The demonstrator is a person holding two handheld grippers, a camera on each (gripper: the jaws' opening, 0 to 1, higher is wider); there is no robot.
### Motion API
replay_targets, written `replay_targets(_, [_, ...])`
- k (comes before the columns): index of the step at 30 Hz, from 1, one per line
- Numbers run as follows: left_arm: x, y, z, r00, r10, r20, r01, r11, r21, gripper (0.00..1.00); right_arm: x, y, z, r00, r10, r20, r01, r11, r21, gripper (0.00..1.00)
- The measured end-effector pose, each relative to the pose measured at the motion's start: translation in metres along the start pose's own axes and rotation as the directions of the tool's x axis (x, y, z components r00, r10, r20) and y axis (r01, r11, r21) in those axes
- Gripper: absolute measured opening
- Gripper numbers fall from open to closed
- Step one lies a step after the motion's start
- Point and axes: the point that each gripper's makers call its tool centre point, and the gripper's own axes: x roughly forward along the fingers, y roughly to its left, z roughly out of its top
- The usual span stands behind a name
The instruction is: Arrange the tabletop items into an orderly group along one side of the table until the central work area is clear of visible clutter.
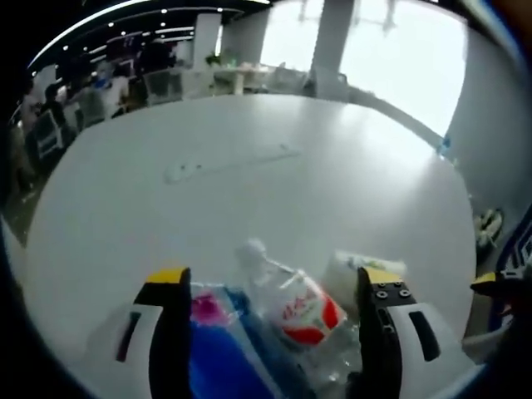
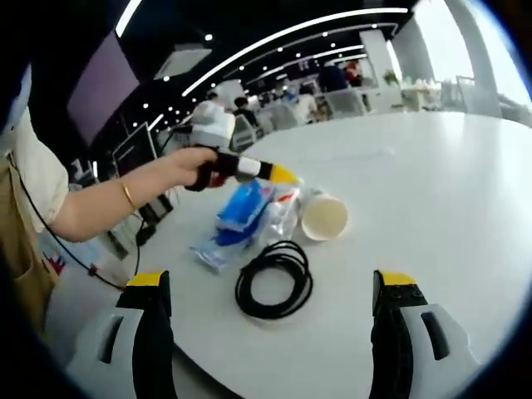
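Observation:
A clear plastic bottle with a red label [image 1: 295,314] lies on the white table [image 1: 249,166] between the jaws of my left gripper [image 1: 274,283], which stand wide apart and open. A blue packet [image 1: 220,353] lies beside the bottle, and a paper cup [image 1: 353,264] rests on its side just beyond. In the right gripper view the same blue packet [image 2: 241,206], bottle [image 2: 284,212] and cup [image 2: 324,218] sit in a cluster, with a coiled black cable [image 2: 274,281] in front. A hand holds the left gripper [image 2: 284,173] over that cluster. My right gripper [image 2: 272,287] is open, short of the cable.
The person's arm [image 2: 108,204] reaches in from the left of the right gripper view. The table's near edge [image 2: 191,349] curves below the cable. A faint mark [image 1: 233,162] runs across the far tabletop. Chairs and people [image 1: 100,91] stand beyond the table.

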Motion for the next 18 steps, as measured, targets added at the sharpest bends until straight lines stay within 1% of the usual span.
replay_targets(4, [0.005, 0.001, 0.002, 1.000, -0.006, -0.002, 0.006, 1.000, -0.018, 0.79, 0.000, 0.000, -0.004, 1.000, 0.000, -0.018, -0.001, 1.000, -0.010, 1.00])
replay_targets(6, [0.009, 0.002, 0.003, 1.000, -0.008, 0.007, 0.008, 1.000, -0.024, 0.78, 0.001, -0.001, -0.005, 1.000, -0.001, -0.022, 0.001, 1.000, -0.014, 1.00])
replay_targets(10, [0.014, 0.003, 0.003, 1.000, -0.012, 0.002, 0.012, 0.999, -0.046, 0.77, 0.001, -0.001, -0.003, 1.000, -0.001, -0.015, 0.000, 1.000, -0.009, 1.00])
replay_targets(13, [0.020, 0.004, 0.002, 1.000, -0.010, -0.006, 0.010, 0.999, -0.039, 0.76, 0.001, -0.001, -0.004, 1.000, -0.001, -0.017, 0.001, 1.000, -0.008, 1.00])
replay_targets(15, [0.023, 0.005, 0.000, 1.000, -0.008, -0.024, 0.007, 0.999, -0.037, 0.75, 0.001, -0.001, -0.004, 1.000, -0.001, -0.020, 0.000, 1.000, -0.006, 1.00])
replay_targets(18, [0.026, 0.007, -0.002, 0.999, 0.003, -0.040, -0.005, 0.999, -0.048, 0.71, 0.001, -0.001, -0.004, 1.000, 0.000, -0.020, 0.000, 1.000, -0.002, 1.00])
